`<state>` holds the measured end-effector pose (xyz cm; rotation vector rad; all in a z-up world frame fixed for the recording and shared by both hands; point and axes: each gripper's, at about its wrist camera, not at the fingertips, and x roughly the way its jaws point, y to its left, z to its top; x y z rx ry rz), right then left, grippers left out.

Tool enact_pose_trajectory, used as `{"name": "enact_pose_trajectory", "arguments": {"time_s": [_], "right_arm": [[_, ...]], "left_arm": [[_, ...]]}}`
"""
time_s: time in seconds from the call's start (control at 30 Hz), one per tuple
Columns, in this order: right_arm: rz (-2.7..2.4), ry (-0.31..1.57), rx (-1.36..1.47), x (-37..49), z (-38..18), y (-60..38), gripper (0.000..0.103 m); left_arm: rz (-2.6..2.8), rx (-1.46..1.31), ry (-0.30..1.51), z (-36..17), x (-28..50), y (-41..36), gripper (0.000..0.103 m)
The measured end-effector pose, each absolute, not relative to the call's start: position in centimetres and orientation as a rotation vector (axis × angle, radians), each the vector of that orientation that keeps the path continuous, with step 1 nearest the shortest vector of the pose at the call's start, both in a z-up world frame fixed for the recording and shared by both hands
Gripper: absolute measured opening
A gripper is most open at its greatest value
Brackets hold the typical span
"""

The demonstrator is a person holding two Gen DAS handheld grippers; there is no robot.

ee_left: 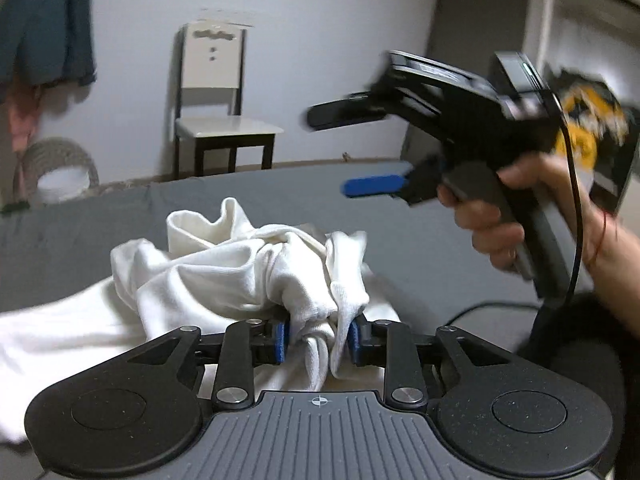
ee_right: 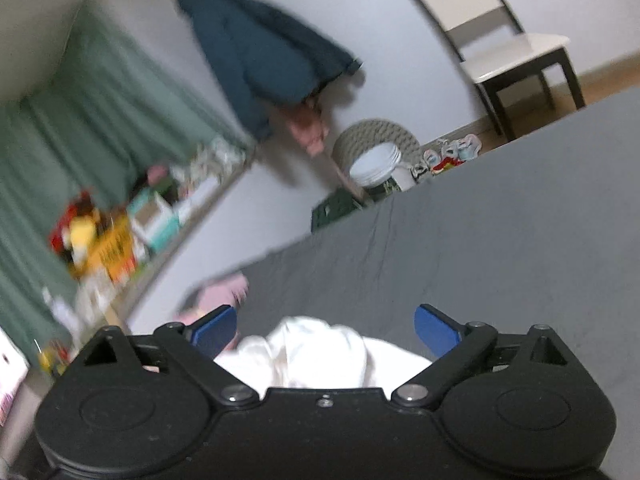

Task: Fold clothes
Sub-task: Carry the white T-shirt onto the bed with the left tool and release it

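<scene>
A crumpled white garment lies bunched on the grey cloth-covered surface. My left gripper is shut on a gathered fold of it, the fabric pinched between the blue pads. My right gripper hangs in the air above and to the right of the pile, held by a hand, its fingers spread wide and holding nothing. In the right wrist view my right gripper stands open over the white garment, well above it.
A white chair stands by the far wall beyond the surface. A woven basket with white plates sits on the floor at left. A dark blue jacket hangs on the wall. A pink cloth lies at the surface's left edge.
</scene>
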<state>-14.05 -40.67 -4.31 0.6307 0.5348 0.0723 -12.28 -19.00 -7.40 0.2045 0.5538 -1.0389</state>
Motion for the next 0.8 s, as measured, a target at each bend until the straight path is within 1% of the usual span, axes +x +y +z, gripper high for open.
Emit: {"name": "enact_pose_trajectory", "arguments": {"time_s": [0.03,0.07,0.1,0.13,0.17,0.2,0.23,0.27,0.3,0.33,0.37,0.43,0.5,0.53,0.6,0.67,0.73,0.77,0.8], "right_arm": [[0.079,0.562,0.593,-14.2,-4.4,-39.9,0.092],[0.100,0.594,0.566,-13.9,-4.4,-39.3,0.089],[0.132,0.628,0.550,-13.8,-4.6,-38.7,0.082],[0.169,0.666,0.541,-13.5,-4.7,-38.1,0.077],[0.203,0.699,0.535,-13.1,-4.9,-37.5,0.073],[0.230,0.721,0.529,-12.9,-5.1,-37.0,0.064],[0.245,0.737,0.523,-12.8,-5.2,-36.6,0.053],[0.235,0.745,0.515,-12.7,-5.3,-36.5,0.046],[0.212,0.751,0.505,-12.6,-5.2,-36.5,0.031],[0.186,0.755,0.499,-12.6,-5.2,-36.7,0.022],[0.156,0.757,0.500,-12.7,-5.2,-37.1,0.020],[0.079,0.754,0.495,-12.9,-5.3,-37.9,0.010],[-0.025,0.714,0.477,-13.7,-5.0,-39.1,0.009],[-0.085,0.665,0.483,-14.3,-4.7,-39.9,0.002],[-0.207,0.566,0.510,-15.6,-3.7,-41.6,0.002],[-0.256,0.550,0.516,-16.2,-3.2,-42.9,0.002],[-0.244,0.570,0.532,-16.5,-3.4,-43.4,0.008],[-0.196,0.599,0.563,-16.4,-3.6,-43.4,0.032],[-0.130,0.622,0.608,-16.4,-3.9,-43.4,0.063]], "left_arm": [[-1.043,0.243,0.542,-6.8,-12.4,-19.2,0.039],[-1.054,0.290,0.534,-6.6,-12.7,-19.3,0.043],[-1.072,0.336,0.525,-6.5,-13.1,-19.5,0.053],[-1.088,0.369,0.520,-6.3,-13.4,-19.5,0.065],[-1.113,0.402,0.516,-6.1,-13.8,-19.4,0.071],[-1.136,0.424,0.517,-6.2,-14.1,-19.4,0.080],[-1.163,0.439,0.523,-6.0,-14.5,-19.2,0.083],[-1.184,0.446,0.527,-5.6,-14.8,-18.7,0.083],[-1.197,0.454,0.537,-5.1,-15.1,-18.3,0.083],[-1.200,0.464,0.555,-4.9,-15.0,-17.9,0.083],[-1.189,0.466,0.572,-4.6,-14.8,-17.5,0.083],[-1.124,0.446,0.612,-4.2,-13.9,-16.5,0.083],[-1.054,0.375,0.664,-3.8,-12.6,-15.0,0.083],[-1.029,0.319,0.683,-3.7,-11.9,-14.3,0.083],[-0.998,0.197,0.713,-3.5,-10.8,-13.1,0.083],[-0.981,0.072,0.736,-3.4,-10.0,-12.0,0.083],[-0.980,-0.018,0.747,-3.2,-9.8,-11.5,0.083],[-0.982,-0.031,0.747,-3.4,-9.6,-11.5,0.083],[-0.979,-0.016,0.740,-3.5,-9.8,-11.7,0.083]]}}
